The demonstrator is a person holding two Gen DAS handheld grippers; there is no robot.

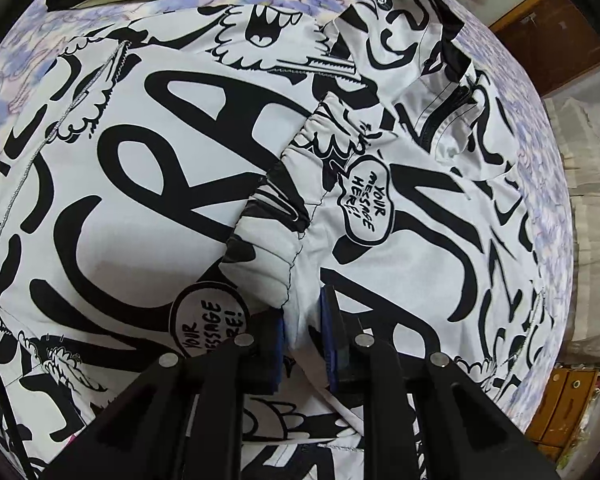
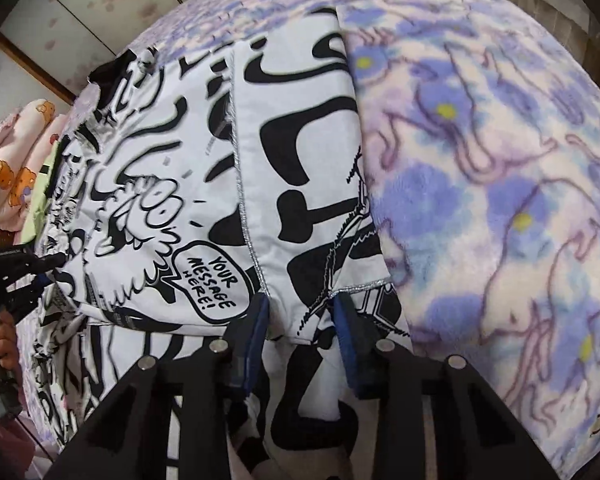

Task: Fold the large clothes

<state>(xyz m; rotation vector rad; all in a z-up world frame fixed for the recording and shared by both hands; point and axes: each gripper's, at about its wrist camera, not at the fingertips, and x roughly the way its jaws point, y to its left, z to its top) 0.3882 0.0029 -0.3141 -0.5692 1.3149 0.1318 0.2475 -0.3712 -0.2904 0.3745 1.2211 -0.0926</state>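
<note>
White cloth with black cartoon lettering, the jacket [image 1: 148, 184] lies flat on the fleecy purple-flowered blanket [image 2: 500, 200], lengthwise away from me. My left gripper [image 1: 304, 332] pinches its gathered cuff; my right gripper [image 2: 302, 320] straddles the silver-stitched hem, not yet pressing.
</note>
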